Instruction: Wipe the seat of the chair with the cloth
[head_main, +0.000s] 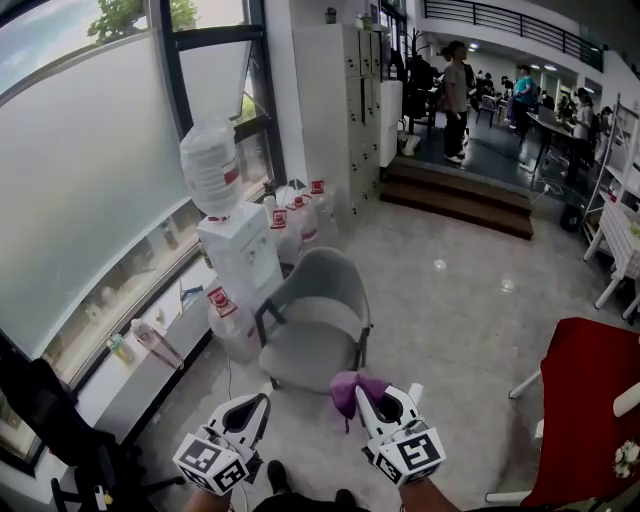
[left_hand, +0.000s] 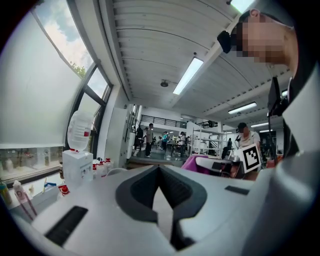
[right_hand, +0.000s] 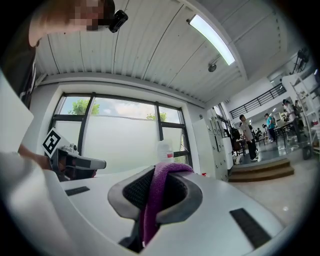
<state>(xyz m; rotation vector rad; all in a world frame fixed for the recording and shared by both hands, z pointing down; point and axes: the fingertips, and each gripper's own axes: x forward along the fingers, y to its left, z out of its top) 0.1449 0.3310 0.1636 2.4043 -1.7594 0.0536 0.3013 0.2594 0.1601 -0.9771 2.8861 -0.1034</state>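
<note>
1. Head view: the grey chair (head_main: 312, 325) stands ahead; the right gripper (head_main: 390, 402) holds the purple cloth (head_main: 349, 390) short of its seat, so wiping appears not yet begun.
2. Left gripper view: the left gripper (left_hand: 159, 172) has its jaws closed together, with nothing between them.
3. Right gripper view: the jaws are clamped on the cloth.

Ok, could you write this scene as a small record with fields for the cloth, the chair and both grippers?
cloth: purple, held up in the right gripper
right gripper: shut on the cloth
left gripper: shut, holding nothing
chair: grey, on the floor ahead, beside the water dispenser
seat: cloth not yet touching it
</note>
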